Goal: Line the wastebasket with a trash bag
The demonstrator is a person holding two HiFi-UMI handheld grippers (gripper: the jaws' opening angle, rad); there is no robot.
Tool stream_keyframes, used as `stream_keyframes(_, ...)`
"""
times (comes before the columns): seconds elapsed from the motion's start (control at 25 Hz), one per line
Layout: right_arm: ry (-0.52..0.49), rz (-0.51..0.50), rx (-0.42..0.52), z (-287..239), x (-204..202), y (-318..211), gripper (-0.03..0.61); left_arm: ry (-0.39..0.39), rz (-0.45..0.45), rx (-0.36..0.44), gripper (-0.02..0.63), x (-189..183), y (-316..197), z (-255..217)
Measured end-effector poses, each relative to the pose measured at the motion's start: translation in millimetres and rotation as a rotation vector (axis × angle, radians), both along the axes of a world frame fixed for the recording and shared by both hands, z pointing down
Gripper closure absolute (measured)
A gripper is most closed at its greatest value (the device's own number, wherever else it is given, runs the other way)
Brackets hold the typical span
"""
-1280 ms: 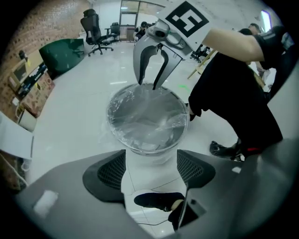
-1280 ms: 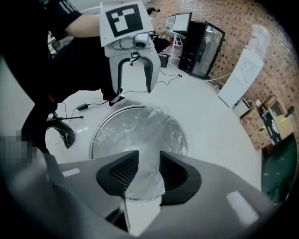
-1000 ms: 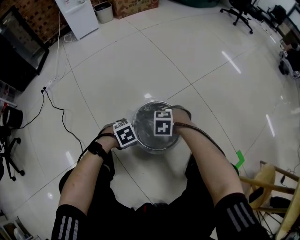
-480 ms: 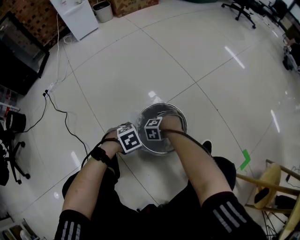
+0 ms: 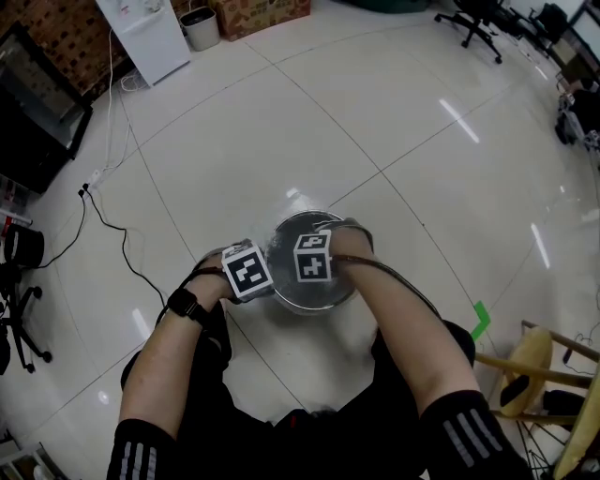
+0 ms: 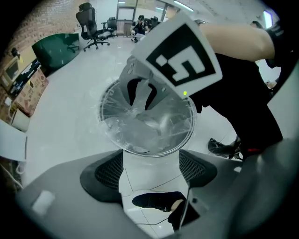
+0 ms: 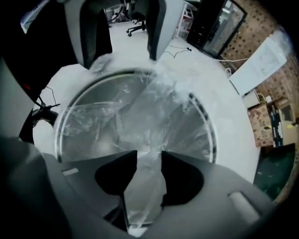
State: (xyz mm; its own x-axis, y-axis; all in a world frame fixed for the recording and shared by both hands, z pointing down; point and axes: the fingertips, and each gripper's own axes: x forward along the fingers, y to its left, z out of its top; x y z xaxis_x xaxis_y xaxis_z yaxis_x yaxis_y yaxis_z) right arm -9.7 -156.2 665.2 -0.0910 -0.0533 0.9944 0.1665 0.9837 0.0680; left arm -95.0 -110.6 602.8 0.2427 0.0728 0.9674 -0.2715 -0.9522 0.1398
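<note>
The round wire wastebasket (image 5: 352,228) stands on the white tiled floor between the person's knees, with a clear trash bag (image 7: 140,112) hanging crumpled inside its rim (image 7: 211,135). My right gripper (image 5: 314,269) points straight down over the basket's middle. Its jaws have just been opening, and a bunched strip of the bag (image 7: 147,186) still fills the gap and touches both pads. My left gripper (image 5: 249,274) hovers at the basket's near-left rim (image 6: 106,128), open, with only floor and a shoe (image 6: 159,200) showing between its jaws. The right gripper (image 6: 140,95) is also seen from the left gripper view.
A black cable (image 5: 105,217) trails across the floor on the left. A white cabinet (image 5: 141,37) and a small bin (image 5: 201,26) stand at the back. A wooden chair (image 5: 548,375) and a strip of green tape (image 5: 480,319) lie to the right.
The right gripper has sunk lower over the basket and shifted slightly left, with the bag strip still in its jaws. The left gripper has stayed at the rim.
</note>
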Motion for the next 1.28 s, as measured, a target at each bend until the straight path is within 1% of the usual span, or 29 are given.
stream_keyframes(0.08, -0.071, 0.059, -0.032, -30, 10, -4, 0.405, -0.010, 0.004, -0.009, 0.244, -7, 0, -9)
stream_keyframes(0.12, -0.113, 0.104, -0.051, -46, 19, -9, 0.405, -0.015, 0.002, -0.026, 0.244, -11, 3, -12)
stream_keyframes(0.16, -0.155, 0.166, -0.064, -60, 30, -16, 0.405, -0.013, -0.005, -0.056, 0.244, -15, 7, -15)
stream_keyframes(0.2, -0.191, 0.250, -0.068, -72, 45, -26, 0.405, 0.005, -0.017, -0.087, 0.244, -15, 12, -17)
stream_keyframes(0.24, -0.226, 0.347, -0.066, -82, 60, -37, 0.405, 0.042, -0.029, -0.103, 0.247, -12, 12, -21)
stream_keyframes(0.28, -0.279, 0.437, -0.065, -90, 69, -48, 0.405, 0.089, -0.042, -0.091, 0.252, -8, 7, -25)
stream_keyframes(0.32, -0.350, 0.506, -0.072, -95, 71, -57, 0.405, 0.128, -0.056, -0.057, 0.253, -6, -3, -29)
stream_keyframes(0.36, -0.419, 0.554, -0.088, -98, 70, -63, 0.405, 0.155, -0.075, -0.011, 0.254, -8, -16, -33)
stream_keyframes(0.4, -0.466, 0.588, -0.105, -96, 69, -66, 0.405, 0.176, -0.102, 0.034, 0.255, -11, -30, -37)
stream_keyframes(0.44, -0.483, 0.614, -0.118, -90, 71, -67, 0.405, 0.200, -0.136, 0.070, 0.265, -16, -43, -39)
stream_keyframes(0.48, -0.479, 0.633, -0.127, -81, 74, -66, 0.405, 0.231, -0.179, 0.095, 0.279, -20, -55, -41)
stream_keyframes(0.56, -0.467, 0.664, -0.145, -63, 80, -63, 0.405, 0.304, -0.285, 0.114, 0.287, -26, -76, -42)
stream_keyframes(0.6, -0.471, 0.680, -0.157, -56, 81, -62, 0.405, 0.338, -0.338, 0.116, 0.288, -28, -84, -41)
stream_keyframes(0.64, -0.476, 0.699, -0.165, -50, 83, -62, 0.409, 0.367, -0.384, 0.112, 0.303, -28, -90, -39)
stream_keyframes(0.68, -0.481, 0.719, -0.167, -45, 85, -63, 0.422, 0.393, -0.421, 0.102, 0.311, -26, -94, -35)
stream_keyframes(0.72, -0.484, 0.739, -0.166, -43, 87, -65, 0.448, 0.417, -0.450, 0.083, 0.316, -22, -95, -31)
stream_keyframes(0.76, -0.489, 0.758, -0.169, -41, 89, -67, 0.490, 0.438, -0.468, 0.058, 0.325, -18, -95, -27)
stream_keyframes(0.8, -0.496, 0.773, -0.182, -41, 90, -69, 0.515, 0.449, -0.473, 0.033, 0.328, -14, -93, -22)
stream_keyframes(0.84, -0.506, 0.783, -0.201, -42, 89, -70, 0.517, 0.449, -0.465, 0.013, 0.333, -11, -91, -18)
stream_keyframes(0.88, -0.524, 0.790, -0.226, -43, 88, -72, 0.517, 0.438, -0.448, 0.000, 0.352, -10, -88, -13)
stream_keyframes(0.92, -0.552, 0.801, -0.256, -45, 87, -73, 0.517, 0.424, -0.429, -0.011, 0.374, -10, -86, -9)
stream_keyframes(1.0, -0.631, 0.846, -0.318, -52, 87, -80, 0.538, 0.405, -0.408, -0.044, 0.406, -11, -82, -1)
stream_keyframes(1.08, -0.679, 0.909, -0.330, -54, 96, -93, 0.572, 0.408, -0.400, -0.092, 0.422, -13, -78, 5)
stream_keyframes(1.2, -0.659, 0.985, -0.290, -41, 113, -107, 0.572, 0.440, -0.404, -0.150, 0.428, -12, -74, 10)
stream_keyframes(1.28, -0.606, 0.990, -0.276, -26, 119, -105, 0.572, 0.452, -0.408, -0.166, 0.426, -11, -74, 10)
